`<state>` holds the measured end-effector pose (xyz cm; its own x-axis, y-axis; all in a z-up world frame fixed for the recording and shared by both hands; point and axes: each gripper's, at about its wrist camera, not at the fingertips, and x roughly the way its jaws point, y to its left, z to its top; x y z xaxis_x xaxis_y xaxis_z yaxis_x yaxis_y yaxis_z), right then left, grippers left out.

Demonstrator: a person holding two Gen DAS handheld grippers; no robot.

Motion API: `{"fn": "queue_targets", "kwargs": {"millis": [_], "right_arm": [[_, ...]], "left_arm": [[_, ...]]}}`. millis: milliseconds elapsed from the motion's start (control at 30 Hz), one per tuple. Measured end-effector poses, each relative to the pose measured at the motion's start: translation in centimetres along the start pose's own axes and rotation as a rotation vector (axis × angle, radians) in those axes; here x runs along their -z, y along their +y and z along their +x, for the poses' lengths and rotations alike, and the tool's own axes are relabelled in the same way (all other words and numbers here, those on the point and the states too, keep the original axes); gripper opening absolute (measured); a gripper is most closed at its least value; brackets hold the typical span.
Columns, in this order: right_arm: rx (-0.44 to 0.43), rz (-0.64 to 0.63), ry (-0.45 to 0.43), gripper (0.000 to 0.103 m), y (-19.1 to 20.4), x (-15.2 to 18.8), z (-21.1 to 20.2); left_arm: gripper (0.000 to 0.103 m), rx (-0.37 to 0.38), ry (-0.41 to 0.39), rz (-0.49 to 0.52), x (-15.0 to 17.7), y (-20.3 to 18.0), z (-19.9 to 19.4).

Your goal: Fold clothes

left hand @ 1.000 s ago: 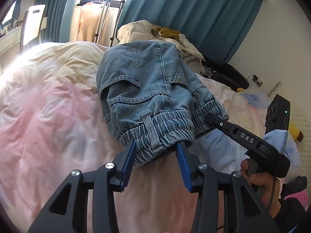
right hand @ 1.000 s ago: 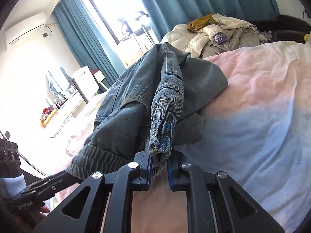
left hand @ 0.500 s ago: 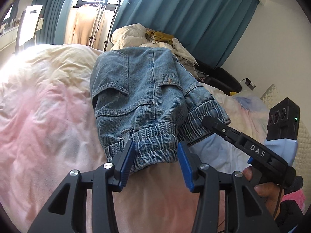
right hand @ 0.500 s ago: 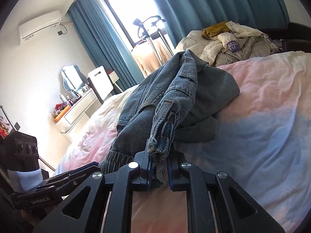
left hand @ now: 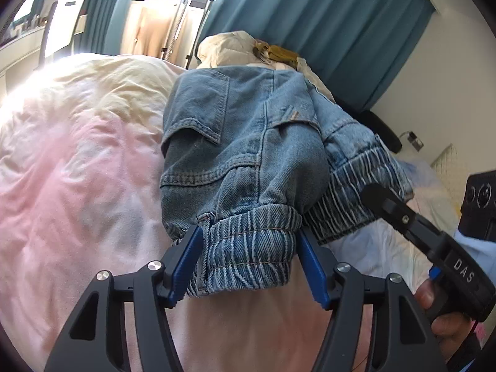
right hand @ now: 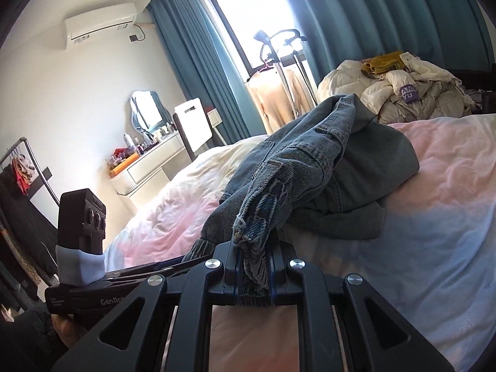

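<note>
Faded blue denim garment with gathered elastic hem (left hand: 241,155): bunched at frame centre on a pink-and-cream quilted bed cover (left hand: 77,170). Left gripper (left hand: 248,262), lower centre of its own view: jaws opening, blue pads flanking the ribbed hem (contact on the left pad cannot be told). Right gripper (right hand: 252,271), lower centre of its view: clenched on a frayed fold of the denim.
</note>
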<state>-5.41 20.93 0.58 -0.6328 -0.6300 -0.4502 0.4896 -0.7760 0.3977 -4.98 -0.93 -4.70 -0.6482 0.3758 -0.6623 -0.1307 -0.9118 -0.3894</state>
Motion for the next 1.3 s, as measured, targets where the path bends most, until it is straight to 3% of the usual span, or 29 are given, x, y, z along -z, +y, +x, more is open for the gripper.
{"fn": "queue_targets", "kwargs": {"millis": [433, 600, 700, 833, 900, 1100, 1300], "right_arm": [[0.022, 0.004, 0.004, 0.012, -0.2, 0.1, 0.3], [0.036, 0.024, 0.006, 0.012, -0.8, 0.1, 0.3], [0.045, 0.034, 0.011, 0.012, -0.9, 0.2, 0.3], [0.072, 0.054, 0.028, 0.012, -1.6, 0.4, 0.5], [0.092, 0.078, 0.034, 0.012, -2.3, 0.5, 0.7], [0.080, 0.107, 0.014, 0.011, -3.0, -2.3, -0.9], [0.126, 0.030, -0.055, 0.010, -2.2, -7.4, -4.3]], "left_arm": [[0.064, 0.004, 0.013, -0.058, 0.1, 1.1, 0.6], [0.061, -0.018, 0.008, -0.018, 0.3, 0.1, 0.6], [0.054, -0.051, 0.022, 0.003, 0.5, -0.2, 0.9], [0.030, -0.091, 0.022, 0.009, 0.7, -0.3, 0.9], [0.024, -0.102, 0.011, 0.003, 0.7, -0.2, 0.6], [0.021, 0.000, -0.037, -0.065, 1.0, 0.9, -2.2], [0.018, 0.193, -0.017, -0.257, 1.9, 1.6, -4.3]]}}
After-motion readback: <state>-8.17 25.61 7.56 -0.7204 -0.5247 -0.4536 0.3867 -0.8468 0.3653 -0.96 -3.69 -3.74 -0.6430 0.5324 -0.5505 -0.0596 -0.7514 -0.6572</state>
